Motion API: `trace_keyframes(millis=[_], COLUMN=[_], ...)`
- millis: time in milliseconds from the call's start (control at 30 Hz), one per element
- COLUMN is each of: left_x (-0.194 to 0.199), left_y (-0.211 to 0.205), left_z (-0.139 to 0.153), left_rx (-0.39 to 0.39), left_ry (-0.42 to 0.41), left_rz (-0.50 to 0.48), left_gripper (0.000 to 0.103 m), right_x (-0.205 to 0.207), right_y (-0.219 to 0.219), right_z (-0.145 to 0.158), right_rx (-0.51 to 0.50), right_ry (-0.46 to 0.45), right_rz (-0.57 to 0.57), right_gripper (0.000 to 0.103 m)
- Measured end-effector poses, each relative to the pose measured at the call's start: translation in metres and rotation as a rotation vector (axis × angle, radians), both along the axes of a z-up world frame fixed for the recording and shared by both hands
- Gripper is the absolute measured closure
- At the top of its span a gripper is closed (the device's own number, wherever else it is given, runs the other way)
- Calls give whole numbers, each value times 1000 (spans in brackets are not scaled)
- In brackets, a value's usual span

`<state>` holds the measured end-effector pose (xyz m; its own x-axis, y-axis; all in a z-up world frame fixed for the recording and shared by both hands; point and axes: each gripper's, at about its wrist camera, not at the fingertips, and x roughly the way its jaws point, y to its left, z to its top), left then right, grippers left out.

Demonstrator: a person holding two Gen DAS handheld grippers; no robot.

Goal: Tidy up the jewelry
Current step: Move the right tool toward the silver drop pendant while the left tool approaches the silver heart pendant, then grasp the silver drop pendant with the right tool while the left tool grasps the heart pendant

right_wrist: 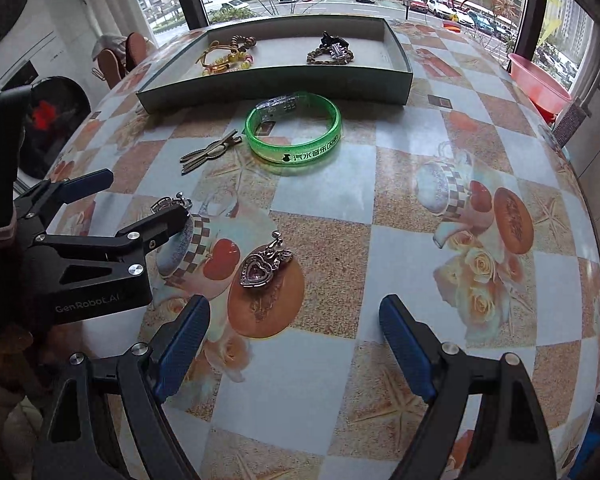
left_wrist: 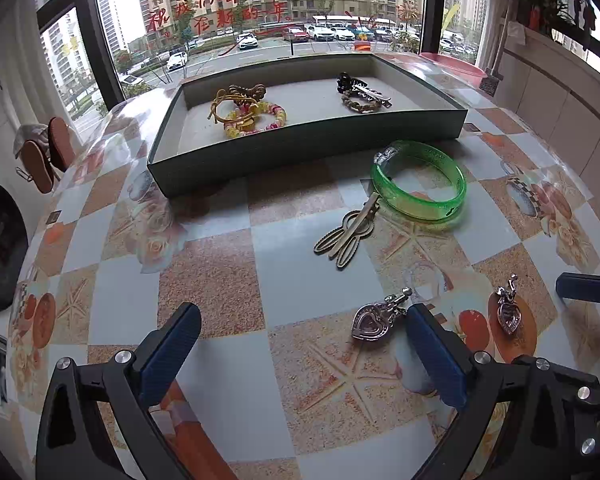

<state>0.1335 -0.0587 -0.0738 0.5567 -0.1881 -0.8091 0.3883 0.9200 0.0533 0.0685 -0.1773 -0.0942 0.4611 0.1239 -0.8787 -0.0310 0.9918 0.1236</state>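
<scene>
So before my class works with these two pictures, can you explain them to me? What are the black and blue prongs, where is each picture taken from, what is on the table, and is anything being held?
The prongs are the fingers of two hand-held grippers, each carrying a forward-looking fisheye camera. One picture looks along the left gripper, the other along the right gripper; both are open and hold nothing. On the patterned table lie a green bangle, a bronze hair clip and two heart-shaped clips, one at the left gripper's fingers, one before the right. The tray behind already holds beaded bracelets and a black claw clip.
</scene>
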Motion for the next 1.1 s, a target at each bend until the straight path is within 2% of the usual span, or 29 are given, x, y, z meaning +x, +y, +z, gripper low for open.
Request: trace_keyframes(millis=[200,300,367,467,533,633,700,733,800,833,933,1033,1100], left_x=[1,1,1,0,-1,-2,-4,-5,-7,-8,-13,-17,-18], left_y=[-3,-2,-3,-4,-5,-8,-11,-12,-15,-16,-23,-26,-23], left_z=[1,1,2,3,4,5,6,7,7,8,8,8,8], left_rx=[-10,-16,-27,-27,-43,-36,-34,-32,-40,-42,-24,-10,-35], left_ry=[0,3,7,10,18,18,19,19,27,28,18,2,14], left_rz=[-7,-15,-25,-27,-41,-54,-67,-72,-90,-99,-118,-113,-99], left_gripper=[0,1,9,12,22,29,34,38,47,55,70,73,73], right_x=[4,5,6,9,10,10,11,10,10,10,9,6,3], right_y=[13,19,22,23,24,23,22,21,18,16,9,-2,-11], right_z=[-2,-2,-2,-3,-3,-2,0,0,1,2,2,4,5], right_rx=[-45,-73,-90,-93,-100,-102,-105,-104,-96,-88,-55,8,51], right_ry=[-35,-53,-64,-75,-83,-95,-100,-101,-102,-100,-97,-91,-86], right_rz=[15,24,30,29,30,31,29,27,20,14,2,-18,-39], right_gripper=[16,21,24,26,29,38,55,61,84,84,84,84,84])
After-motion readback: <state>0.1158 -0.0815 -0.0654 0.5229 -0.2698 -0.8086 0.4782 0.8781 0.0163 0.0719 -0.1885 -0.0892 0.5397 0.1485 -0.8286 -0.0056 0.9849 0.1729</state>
